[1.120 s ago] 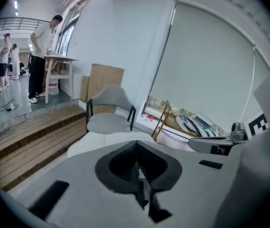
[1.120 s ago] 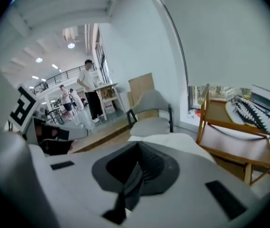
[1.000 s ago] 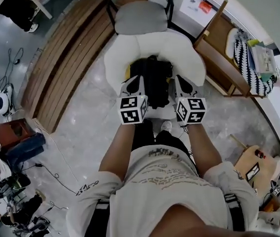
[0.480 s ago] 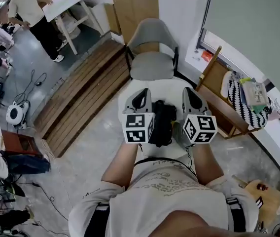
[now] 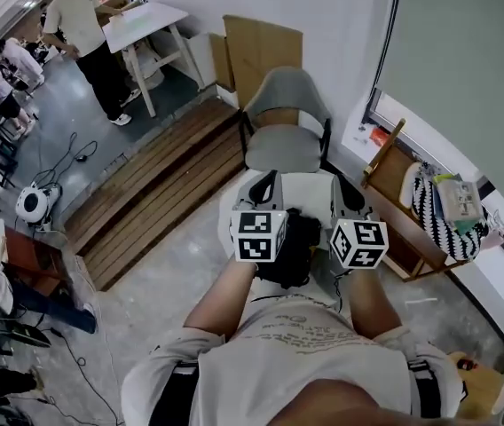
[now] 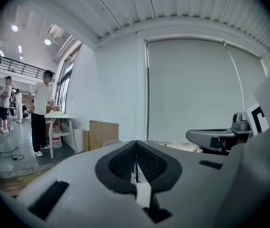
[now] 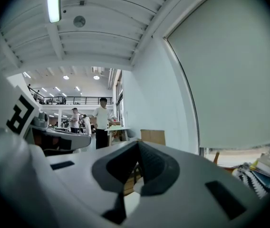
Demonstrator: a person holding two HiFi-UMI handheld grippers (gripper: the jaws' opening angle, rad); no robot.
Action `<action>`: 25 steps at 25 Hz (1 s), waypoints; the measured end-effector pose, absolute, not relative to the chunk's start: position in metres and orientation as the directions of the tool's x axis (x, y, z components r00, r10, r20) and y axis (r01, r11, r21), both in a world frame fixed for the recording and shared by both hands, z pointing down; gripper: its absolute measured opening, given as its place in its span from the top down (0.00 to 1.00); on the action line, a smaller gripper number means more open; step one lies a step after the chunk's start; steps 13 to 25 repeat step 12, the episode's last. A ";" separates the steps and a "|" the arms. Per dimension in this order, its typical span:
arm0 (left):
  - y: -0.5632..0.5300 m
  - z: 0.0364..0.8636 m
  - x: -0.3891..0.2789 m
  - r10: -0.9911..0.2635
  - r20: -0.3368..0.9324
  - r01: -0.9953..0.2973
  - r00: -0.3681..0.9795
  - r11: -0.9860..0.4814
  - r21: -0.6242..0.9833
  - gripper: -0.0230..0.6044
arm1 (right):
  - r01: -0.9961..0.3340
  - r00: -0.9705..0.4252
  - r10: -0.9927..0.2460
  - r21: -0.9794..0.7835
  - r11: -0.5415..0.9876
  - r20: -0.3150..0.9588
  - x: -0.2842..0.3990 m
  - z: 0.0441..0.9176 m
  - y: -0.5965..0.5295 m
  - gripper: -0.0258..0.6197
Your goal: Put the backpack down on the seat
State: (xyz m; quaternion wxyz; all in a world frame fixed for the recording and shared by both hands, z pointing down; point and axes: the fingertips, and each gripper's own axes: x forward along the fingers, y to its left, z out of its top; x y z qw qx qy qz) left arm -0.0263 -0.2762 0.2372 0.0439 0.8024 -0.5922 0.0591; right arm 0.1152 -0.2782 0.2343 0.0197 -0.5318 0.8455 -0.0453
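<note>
Left tool [image 5: 270,178]: jaws together, nothing seen between them, pointing about level.
Right tool [image 5: 339,183]: jaws likewise together, nothing seen between them.
Backpack [image 5: 295,248]: black, showing between the two tools, over the front of the seat; resting or hanging cannot be told.
Seat [image 5: 309,190]: white, padded.
Chair [image 5: 280,145]: grey, just behind the seat, near the wall.

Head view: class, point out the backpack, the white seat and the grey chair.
backpack [image 5: 295,254], head view, middle of its black body.
white seat [image 5: 309,187], head view, bare cushion just beyond the backpack.
grey chair [image 5: 286,96], head view, its backrest.
</note>
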 end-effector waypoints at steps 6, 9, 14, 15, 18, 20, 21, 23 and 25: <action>-0.278 0.236 -0.030 -0.947 0.152 -0.958 0.282 -0.286 -0.004 0.93 | -0.888 -0.454 -0.891 -0.093 0.451 0.020 0.106 0.234 -0.281 0.92; -0.276 0.237 -0.037 -0.949 0.155 -0.961 0.274 -0.278 -0.003 0.93 | -0.882 -0.466 -0.885 -0.089 0.462 0.025 0.099 0.236 -0.279 0.92; -0.272 0.239 -0.044 -0.950 0.161 -0.963 0.267 -0.269 0.008 0.93 | -0.878 -0.475 -0.879 -0.084 0.471 0.036 0.092 0.238 -0.275 0.92; -0.272 0.239 -0.044 -0.950 0.161 -0.963 0.267 -0.269 0.008 0.93 | -0.878 -0.475 -0.879 -0.084 0.471 0.036 0.092 0.238 -0.275 0.92; -0.272 0.239 -0.044 -0.950 0.161 -0.963 0.267 -0.269 0.008 0.93 | -0.878 -0.475 -0.879 -0.084 0.471 0.036 0.092 0.238 -0.275 0.92; -0.272 0.239 -0.044 -0.950 0.161 -0.963 0.267 -0.269 0.008 0.93 | -0.878 -0.475 -0.879 -0.084 0.471 0.036 0.092 0.238 -0.275 0.92; -0.272 0.239 -0.044 -0.950 0.161 -0.963 0.267 -0.269 0.008 0.93 | -0.878 -0.475 -0.879 -0.084 0.471 0.036 0.092 0.238 -0.275 0.92; -0.272 0.239 -0.044 -0.950 0.161 -0.963 0.267 -0.269 0.008 0.93 | -0.878 -0.475 -0.879 -0.084 0.471 0.036 0.092 0.238 -0.275 0.92; -0.272 0.239 -0.044 -0.950 0.161 -0.963 0.267 -0.269 0.008 0.93 | -0.878 -0.475 -0.879 -0.084 0.471 0.036 0.092 0.238 -0.275 0.92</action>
